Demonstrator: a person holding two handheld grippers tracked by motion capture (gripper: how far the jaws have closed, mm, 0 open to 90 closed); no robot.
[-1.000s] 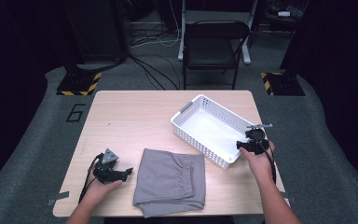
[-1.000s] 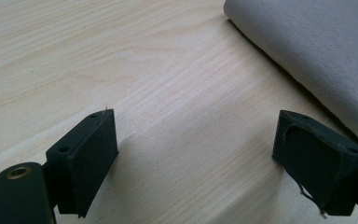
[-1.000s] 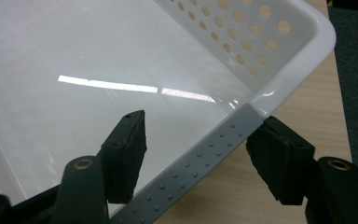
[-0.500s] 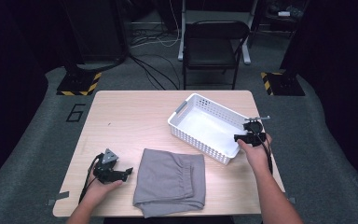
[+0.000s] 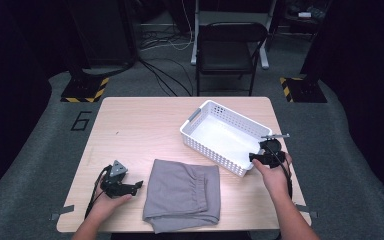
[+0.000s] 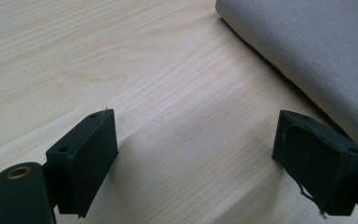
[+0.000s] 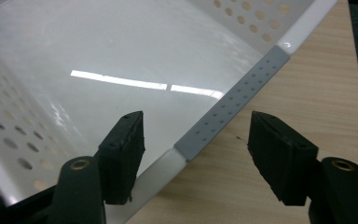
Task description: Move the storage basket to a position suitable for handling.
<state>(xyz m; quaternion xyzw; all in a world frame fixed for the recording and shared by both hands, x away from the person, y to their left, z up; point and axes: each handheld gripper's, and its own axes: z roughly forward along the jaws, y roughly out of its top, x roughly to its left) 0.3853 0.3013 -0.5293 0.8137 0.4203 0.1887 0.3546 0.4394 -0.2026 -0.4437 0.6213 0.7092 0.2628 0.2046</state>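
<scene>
A white perforated basket [image 5: 215,150] stands empty on the right half of the table. Its rim carries a grey handle strip [image 7: 233,107]. My right gripper [image 5: 254,158] is at the basket's near right end and stands open [image 7: 196,144]. The strip runs across the gap between its jaws, and neither jaw presses on it. A folded grey cloth [image 5: 182,195] lies flat at the front centre. Just left of the cloth, my left gripper [image 5: 139,185] rests low over the wood. It is open [image 6: 205,154] with nothing between its jaws, and the cloth's edge [image 6: 317,51] is beside its right jaw.
The wooden table [image 5: 140,130] has bare room across its left and back. A black folding chair [image 5: 227,50] stands behind the far edge. Cables lie on the floor beyond it. Hazard-striped bases [image 5: 82,90] sit at both back corners.
The basket slid a little to the left early on. My right gripper has drawn back slightly toward the near edge. The left gripper and the cloth have not moved.
</scene>
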